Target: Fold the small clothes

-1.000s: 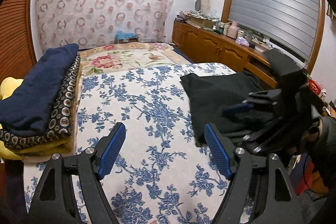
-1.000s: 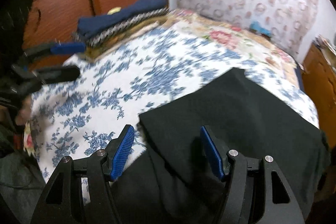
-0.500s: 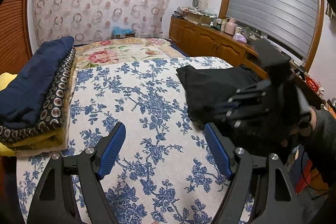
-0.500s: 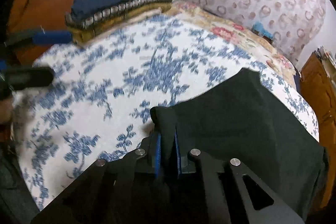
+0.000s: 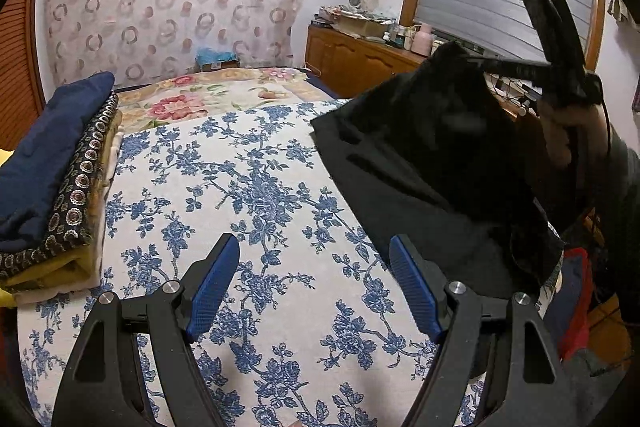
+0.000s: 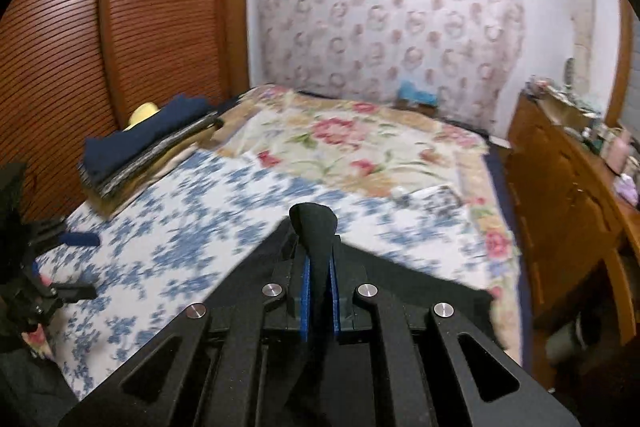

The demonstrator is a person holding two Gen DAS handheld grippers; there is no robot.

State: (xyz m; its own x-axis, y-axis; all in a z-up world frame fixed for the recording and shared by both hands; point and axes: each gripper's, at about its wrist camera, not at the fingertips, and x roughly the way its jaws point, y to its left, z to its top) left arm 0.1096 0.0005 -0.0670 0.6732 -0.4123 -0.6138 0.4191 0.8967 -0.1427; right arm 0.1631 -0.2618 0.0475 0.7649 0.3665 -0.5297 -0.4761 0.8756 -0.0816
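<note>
blue floral bedspread motion-blurred, black garment hidden below right gripper

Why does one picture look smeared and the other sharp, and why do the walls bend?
Right wrist view: motion blur smears the blue-flowered bedspread, while the right gripper and its pinched black garment stay crisp. Left wrist view: mostly sharp, only the lifted cloth blurs. Both: fisheye lenses curve straight edges and darken the corners.

right gripper clamped on a fold of black garment, cloth bunched up between the blue pads; rest of it hangs below toward the blue floral sheet. left gripper at left edge, jaws apart. folded stack by the wooden louvered door. background motion-blurred.
</note>
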